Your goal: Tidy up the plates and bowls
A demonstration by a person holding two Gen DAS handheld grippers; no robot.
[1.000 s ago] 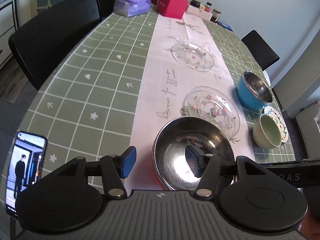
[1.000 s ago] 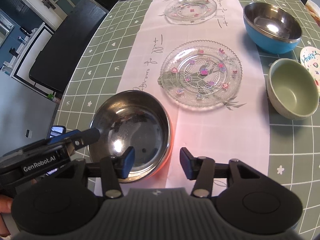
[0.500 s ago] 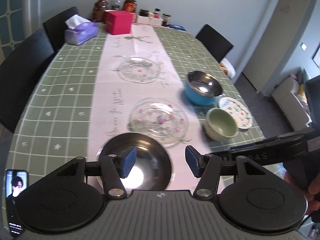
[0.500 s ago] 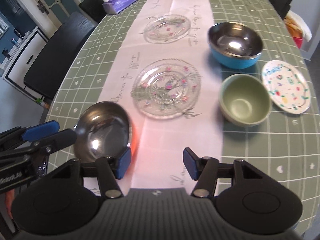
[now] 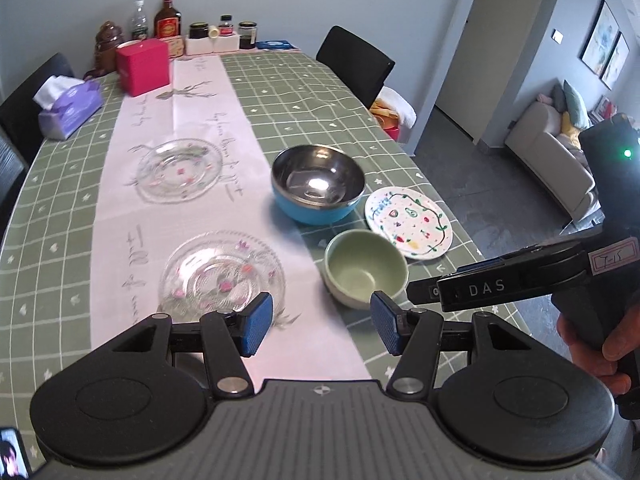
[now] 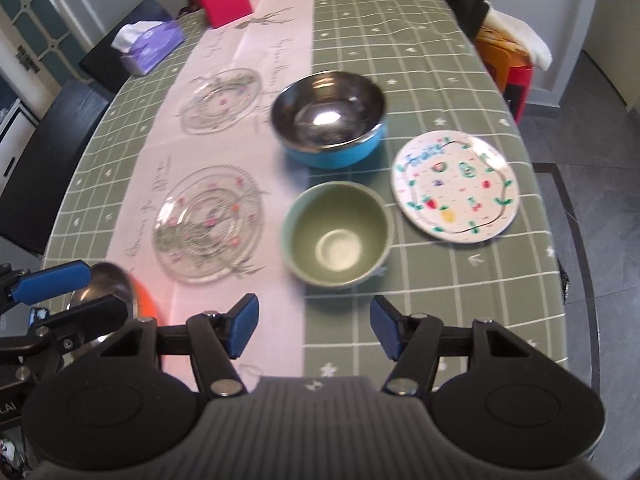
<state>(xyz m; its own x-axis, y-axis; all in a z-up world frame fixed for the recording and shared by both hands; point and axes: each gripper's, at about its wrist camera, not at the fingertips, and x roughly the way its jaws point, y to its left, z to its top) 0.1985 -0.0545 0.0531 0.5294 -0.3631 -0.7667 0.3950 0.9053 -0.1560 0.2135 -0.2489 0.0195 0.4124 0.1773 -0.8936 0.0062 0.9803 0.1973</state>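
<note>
On the green checked table a green bowl sits just ahead of my open, empty right gripper. A blue steel-lined bowl, a white fruit-pattern plate and two glass plates lie beyond. An orange steel-lined bowl sits at the near left, under my left gripper. In the left wrist view my left gripper is open and empty, with the green bowl, near glass plate, blue bowl and fruit plate ahead.
A purple tissue box, a pink box and bottles and jars stand at the table's far end. Black chairs stand along both sides. A phone lies at the near left edge.
Both grippers have pulled back and swung right, away from the orange steel bowl. The green bowl now lies ahead of the right gripper. Both stayed open.
</note>
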